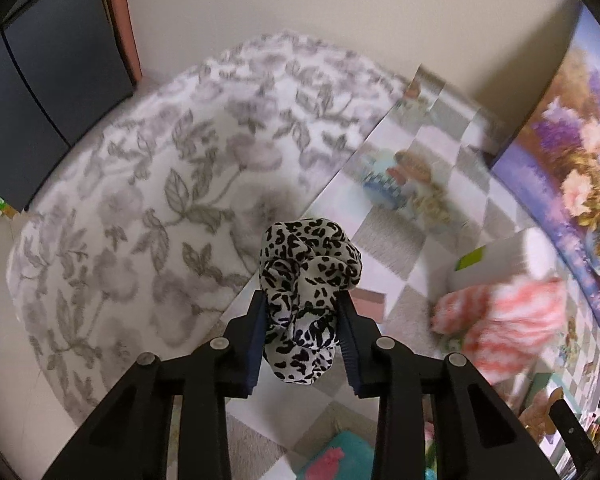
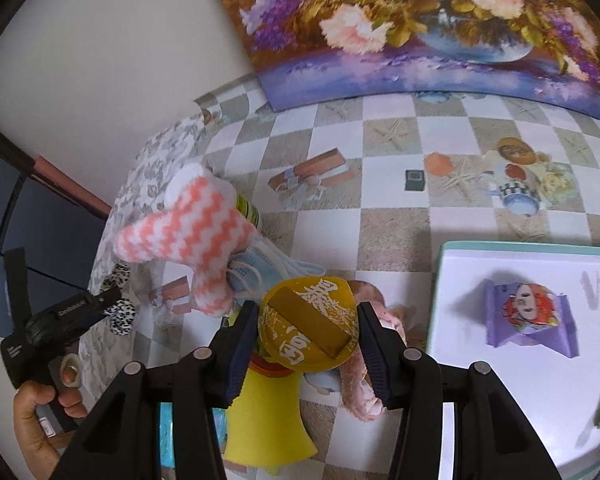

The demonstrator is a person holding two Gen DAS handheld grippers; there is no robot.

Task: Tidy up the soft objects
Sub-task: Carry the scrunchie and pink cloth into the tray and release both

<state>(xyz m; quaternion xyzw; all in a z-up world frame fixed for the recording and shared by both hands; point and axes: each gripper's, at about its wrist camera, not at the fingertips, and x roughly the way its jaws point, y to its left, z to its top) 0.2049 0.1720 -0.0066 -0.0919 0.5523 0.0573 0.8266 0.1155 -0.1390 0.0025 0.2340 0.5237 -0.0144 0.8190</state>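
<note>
Left hand-held gripper (image 1: 302,332) pinches the leopard-print scrunchie (image 1: 306,296), bunched lengthwise between the pads, hanging above the worktop (image 1: 412,240) edge beside the floral blanket (image 1: 140,200). Right hand-held gripper (image 2: 308,344) clamps a yellow disc-topped toy (image 2: 308,320). White tray (image 2: 500,264) lies just right of it, so the right one is nearer; my guess is the scrunchie crosses rightward.

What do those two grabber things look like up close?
Both look alike. The left gripper and the right gripper are matte black plastic with angular arms. Round silver pins sit at the joints. Each finger ends in a dark blue ribbed pad. From the right wrist camera, the left one also shows a chunky black handle in a bare hand. No sleeve or cable shows.
</note>
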